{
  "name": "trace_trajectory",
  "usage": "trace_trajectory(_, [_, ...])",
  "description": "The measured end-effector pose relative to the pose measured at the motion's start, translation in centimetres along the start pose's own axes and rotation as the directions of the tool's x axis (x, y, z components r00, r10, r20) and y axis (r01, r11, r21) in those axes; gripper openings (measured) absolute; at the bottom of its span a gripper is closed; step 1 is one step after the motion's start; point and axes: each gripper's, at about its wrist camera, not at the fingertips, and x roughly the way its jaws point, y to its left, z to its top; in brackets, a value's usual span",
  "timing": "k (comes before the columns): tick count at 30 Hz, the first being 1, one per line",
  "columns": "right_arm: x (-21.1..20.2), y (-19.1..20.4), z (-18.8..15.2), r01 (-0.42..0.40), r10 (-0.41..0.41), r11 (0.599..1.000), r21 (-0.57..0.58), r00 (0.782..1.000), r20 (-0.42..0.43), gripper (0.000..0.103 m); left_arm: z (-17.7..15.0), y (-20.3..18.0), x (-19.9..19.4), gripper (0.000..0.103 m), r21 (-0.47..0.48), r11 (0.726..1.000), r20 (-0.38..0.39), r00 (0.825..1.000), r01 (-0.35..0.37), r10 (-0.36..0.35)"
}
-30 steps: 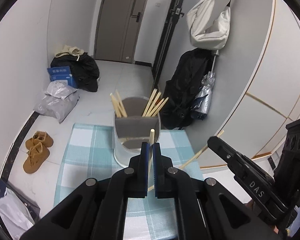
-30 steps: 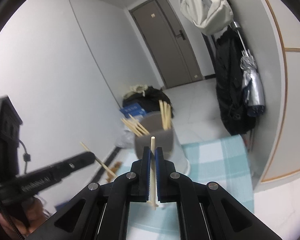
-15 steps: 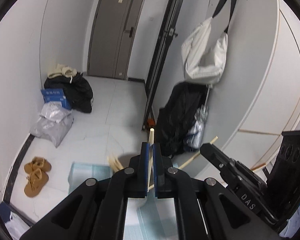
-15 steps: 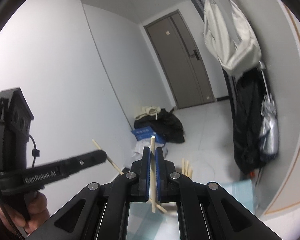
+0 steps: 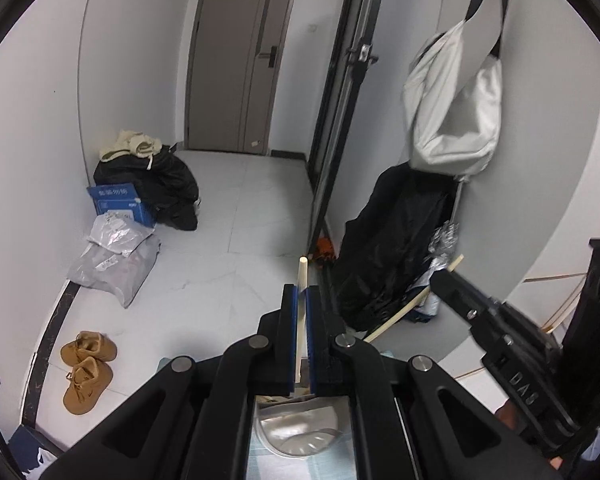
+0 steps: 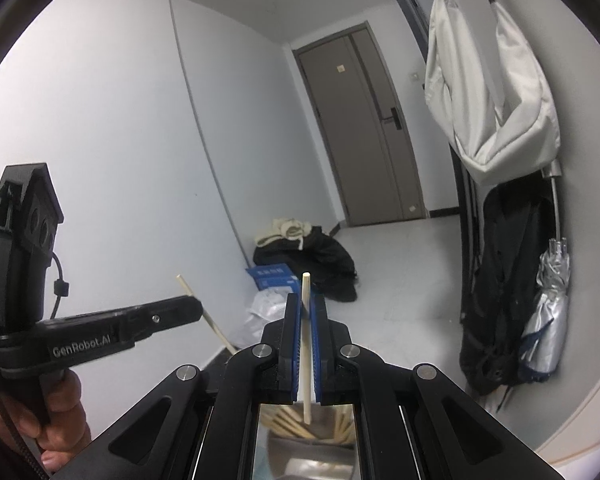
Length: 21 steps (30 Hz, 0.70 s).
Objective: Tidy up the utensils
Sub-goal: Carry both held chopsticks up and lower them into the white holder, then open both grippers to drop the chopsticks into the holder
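In the left wrist view my left gripper (image 5: 300, 294) is shut on a pale wooden chopstick (image 5: 302, 276) that stands up between its blue pads. My right gripper (image 5: 446, 284) shows side-on at the right, shut on another chopstick (image 5: 404, 312). In the right wrist view my right gripper (image 6: 306, 302) pinches its chopstick (image 6: 305, 292) upright, and the left gripper (image 6: 192, 308) at the left holds a slanted chopstick (image 6: 210, 318). The grey utensil holder (image 6: 300, 452) with several chopsticks (image 6: 288, 426) lies low beneath both grippers, largely hidden; its rim (image 5: 300, 432) peeks between the left fingers.
A person's hand (image 6: 60, 412) grips the left tool. A teal checked cloth (image 5: 268, 466) shows at the bottom edge. On the floor lie brown shoes (image 5: 86, 368), grey parcels (image 5: 116, 256) and a blue box (image 5: 118, 200). A black coat (image 5: 396, 248) and a white bag (image 5: 452, 112) hang at the right.
Both grippers have risen with their chopsticks still pinched. The holder and checked cloth have slid from the middle of the views down to the bottom edge.
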Motion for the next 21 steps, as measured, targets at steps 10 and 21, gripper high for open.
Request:
trace_trajectory(10, [4.1, -1.6, -3.1, -0.003, 0.003, 1.0, 0.002, 0.995, -0.099, 0.004, -1.6, 1.6, 3.1, 0.0, -0.038, 0.999, -0.076, 0.997, 0.028, -0.03])
trace_trajectory(21, [6.2, -0.5, -7.5, -0.054, 0.032, 0.993, -0.106, 0.98, -0.198, 0.004, -3.6, 1.7, 4.4, 0.0, -0.04, 0.997, -0.067, 0.996, 0.062, -0.064])
